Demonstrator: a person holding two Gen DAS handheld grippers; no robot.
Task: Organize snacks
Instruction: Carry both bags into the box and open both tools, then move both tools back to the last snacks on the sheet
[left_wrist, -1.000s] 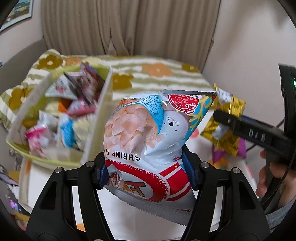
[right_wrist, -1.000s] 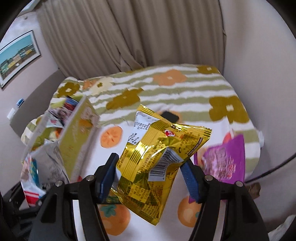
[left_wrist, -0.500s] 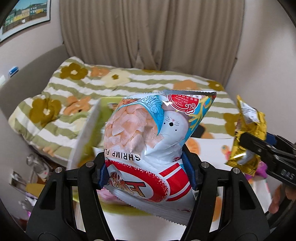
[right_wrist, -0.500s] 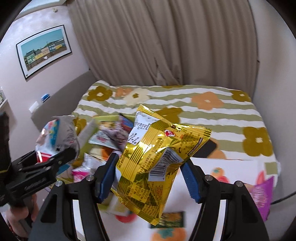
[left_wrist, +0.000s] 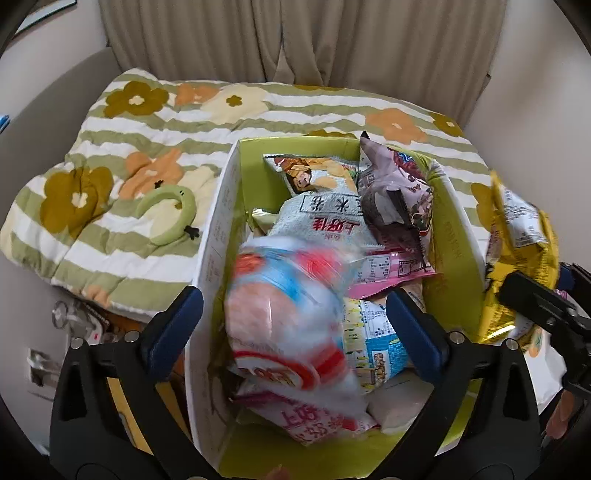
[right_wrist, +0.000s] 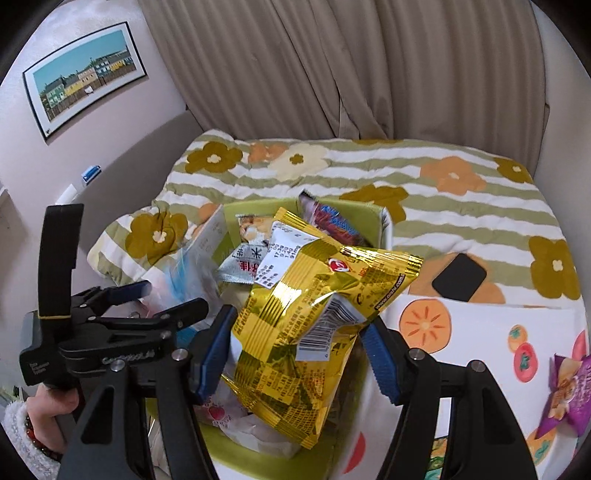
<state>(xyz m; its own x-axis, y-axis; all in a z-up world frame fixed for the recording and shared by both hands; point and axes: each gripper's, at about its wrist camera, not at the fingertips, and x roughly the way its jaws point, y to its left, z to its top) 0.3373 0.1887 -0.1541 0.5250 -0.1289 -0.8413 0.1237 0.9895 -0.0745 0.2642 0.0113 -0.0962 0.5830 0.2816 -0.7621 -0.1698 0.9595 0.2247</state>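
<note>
Our left gripper (left_wrist: 293, 321), jaws just sprung wide, frees the blurred shrimp-chip bag (left_wrist: 291, 317) over the box (left_wrist: 218, 229), while our right gripper (right_wrist: 295, 354) pinches a crinkled gold packet (right_wrist: 314, 321).

The right claw (right_wrist: 295, 354) grips a gold foil snack bag (right_wrist: 314, 325) between its blue pads, above a green box (right_wrist: 376, 218) crowded with packets. The left claw (right_wrist: 166, 295) stands just left, jaws spread. A purple packet (right_wrist: 565, 395) lies on the fruit-print sheet (right_wrist: 480, 332).
</note>
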